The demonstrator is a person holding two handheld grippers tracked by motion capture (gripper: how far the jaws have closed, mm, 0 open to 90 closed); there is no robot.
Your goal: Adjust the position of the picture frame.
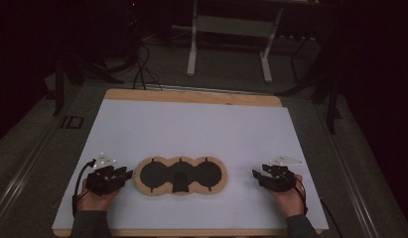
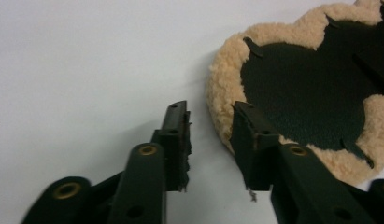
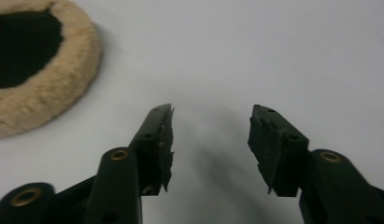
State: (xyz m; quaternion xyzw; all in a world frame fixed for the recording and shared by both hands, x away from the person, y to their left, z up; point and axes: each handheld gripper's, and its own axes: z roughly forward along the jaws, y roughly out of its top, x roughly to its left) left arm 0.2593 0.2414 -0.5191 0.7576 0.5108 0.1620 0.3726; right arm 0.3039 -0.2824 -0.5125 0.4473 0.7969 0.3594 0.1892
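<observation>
I read no writing anywhere. The three-lobed fleece pad (image 1: 180,175) lay near, between my grippers; my left gripper (image 2: 209,140) stood spread at its left edge. My right gripper (image 3: 210,147) was spread over bare table (image 1: 201,124), apart from the pad.

The place looks like a dim lab or recording room: a bench (image 1: 142,124) with a white sheet on a wooden top stands on grey carpet, loose cables (image 1: 142,69) trail across the floor, and a white metal frame (image 1: 231,39) stands behind.
</observation>
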